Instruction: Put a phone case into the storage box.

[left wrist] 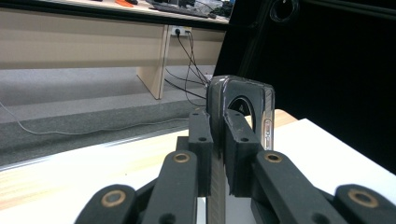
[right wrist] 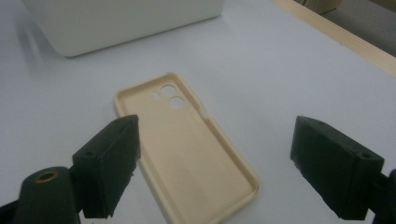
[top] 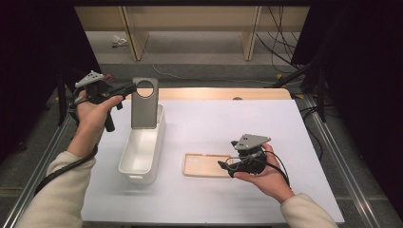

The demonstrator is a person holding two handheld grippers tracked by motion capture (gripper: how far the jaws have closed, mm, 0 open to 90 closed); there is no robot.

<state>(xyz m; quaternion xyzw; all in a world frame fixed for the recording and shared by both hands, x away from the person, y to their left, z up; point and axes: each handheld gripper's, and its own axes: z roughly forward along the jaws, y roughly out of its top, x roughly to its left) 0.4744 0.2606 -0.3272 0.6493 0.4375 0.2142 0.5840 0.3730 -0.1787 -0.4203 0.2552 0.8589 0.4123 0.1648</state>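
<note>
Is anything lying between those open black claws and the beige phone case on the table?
Nothing visible does. The right gripper has its jaws spread wide, with the beige phone case flat on bare white table just beyond them.

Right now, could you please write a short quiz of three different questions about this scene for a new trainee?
1. True or false: the left gripper is shut on the grey phone case.
2. Where does the beige phone case lie? A) inside the white bin B) flat on the white table C) between closed jaws
3. Fill in: the jaws of the right gripper are ____.

Key:
1. True; it holds the case upright over the bin.
2. B; it lies open side up, beside the bin.
3. Open, just beside the beige case and not gripping it.
</note>
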